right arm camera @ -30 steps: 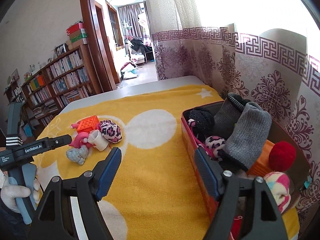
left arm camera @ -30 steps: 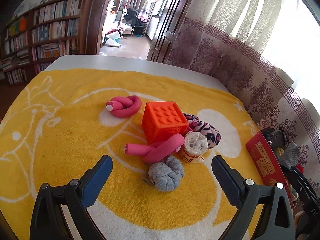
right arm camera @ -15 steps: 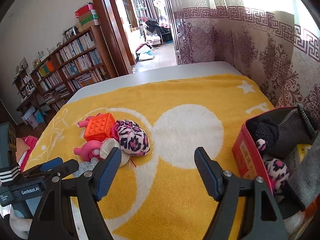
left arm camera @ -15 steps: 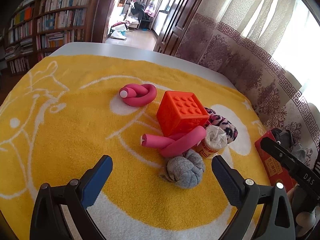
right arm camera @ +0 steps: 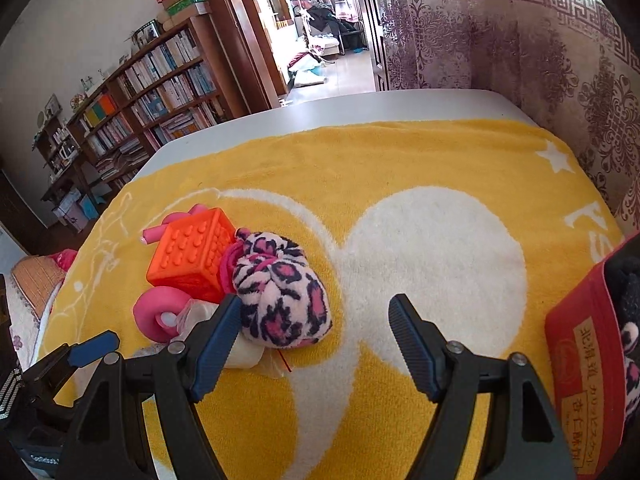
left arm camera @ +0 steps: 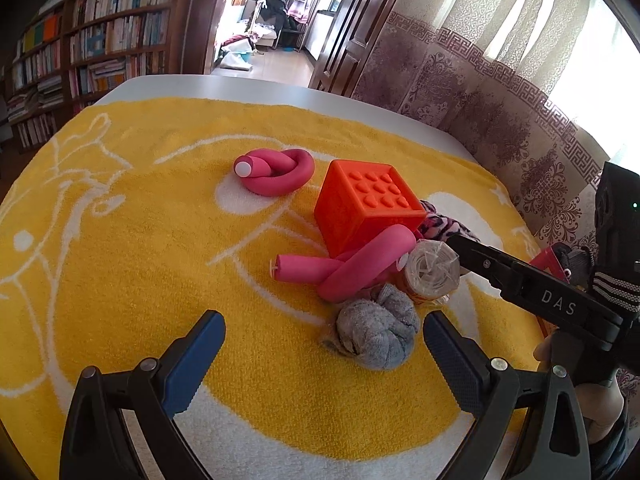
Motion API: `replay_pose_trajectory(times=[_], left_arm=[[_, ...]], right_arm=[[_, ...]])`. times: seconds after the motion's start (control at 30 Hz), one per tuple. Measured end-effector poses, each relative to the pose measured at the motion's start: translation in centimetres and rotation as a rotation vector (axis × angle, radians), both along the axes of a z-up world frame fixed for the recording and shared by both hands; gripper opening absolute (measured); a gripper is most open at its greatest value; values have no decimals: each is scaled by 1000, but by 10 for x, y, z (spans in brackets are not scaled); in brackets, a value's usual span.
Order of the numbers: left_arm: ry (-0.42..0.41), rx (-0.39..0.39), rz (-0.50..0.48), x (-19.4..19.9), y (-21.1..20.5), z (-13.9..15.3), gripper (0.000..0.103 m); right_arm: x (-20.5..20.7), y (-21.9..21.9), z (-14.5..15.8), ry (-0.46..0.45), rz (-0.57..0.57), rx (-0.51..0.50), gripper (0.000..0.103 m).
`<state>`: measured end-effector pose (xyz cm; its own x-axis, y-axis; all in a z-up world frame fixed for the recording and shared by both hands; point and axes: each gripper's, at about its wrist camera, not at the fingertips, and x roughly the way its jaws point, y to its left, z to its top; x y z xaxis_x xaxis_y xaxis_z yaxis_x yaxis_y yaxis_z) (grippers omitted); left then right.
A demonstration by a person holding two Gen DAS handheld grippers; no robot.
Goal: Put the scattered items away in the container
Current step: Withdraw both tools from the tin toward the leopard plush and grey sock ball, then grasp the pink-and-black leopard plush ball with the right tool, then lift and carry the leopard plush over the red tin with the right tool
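A pile of loose items lies on the yellow towel (left arm camera: 120,264): an orange studded cube (left arm camera: 366,204), two pink foam rollers (left arm camera: 276,170) (left arm camera: 352,268), a wrapped cup (left arm camera: 432,270), a grey sock ball (left arm camera: 376,328) and a pink leopard sock ball (right arm camera: 282,292). My left gripper (left arm camera: 322,340) stands open and empty, with the grey sock ball just ahead between its fingers. My right gripper (right arm camera: 316,326) is open and empty; its left finger (right arm camera: 218,338) is beside the leopard sock ball. The red box (right arm camera: 588,348) with socks inside sits at the right edge.
A white table edge (right arm camera: 360,108) runs past the towel's far side. Patterned curtains (right arm camera: 520,40) hang at the right, and bookshelves (right arm camera: 152,88) and a doorway stand behind. A hand (left arm camera: 576,368) holds the right gripper's handle at the right of the left wrist view.
My right gripper has swung left from over the red box to the pile, now close to the leopard sock ball. In the left wrist view the right gripper has come in from the right.
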<state>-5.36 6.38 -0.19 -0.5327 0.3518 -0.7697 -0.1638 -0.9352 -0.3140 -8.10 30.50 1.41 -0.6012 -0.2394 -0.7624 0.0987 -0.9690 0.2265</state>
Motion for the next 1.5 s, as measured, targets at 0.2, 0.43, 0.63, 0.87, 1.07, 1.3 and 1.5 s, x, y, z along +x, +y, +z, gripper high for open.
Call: replay_pose_trajectory(times=[0.2,0.43,0.63,0.87,1.07,1.3,1.5], left_arm=[[-12,-23,-11,-1,6,-6,101],[-4,-24,-14,-1,7,-5,101],[22,-6,-63,2,15,-2,101],[35,-24,-127,4,36,-3,86],[36,-51,-117,4,35,-5,57],[86,-8,-126,14,30,9,56],[140,3,-133,22,30,24,56]], right_arm=[[-8,-3,-3,-11,29,-22,67],[-6,-1,-5,-14,24,-21,40],[9,10,14,64,-59,35,40],[8,13,12,47,-78,38,40],[16,11,21,107,-95,72,40],[22,14,31,164,-127,95,40],[30,18,42,213,-164,99,40]])
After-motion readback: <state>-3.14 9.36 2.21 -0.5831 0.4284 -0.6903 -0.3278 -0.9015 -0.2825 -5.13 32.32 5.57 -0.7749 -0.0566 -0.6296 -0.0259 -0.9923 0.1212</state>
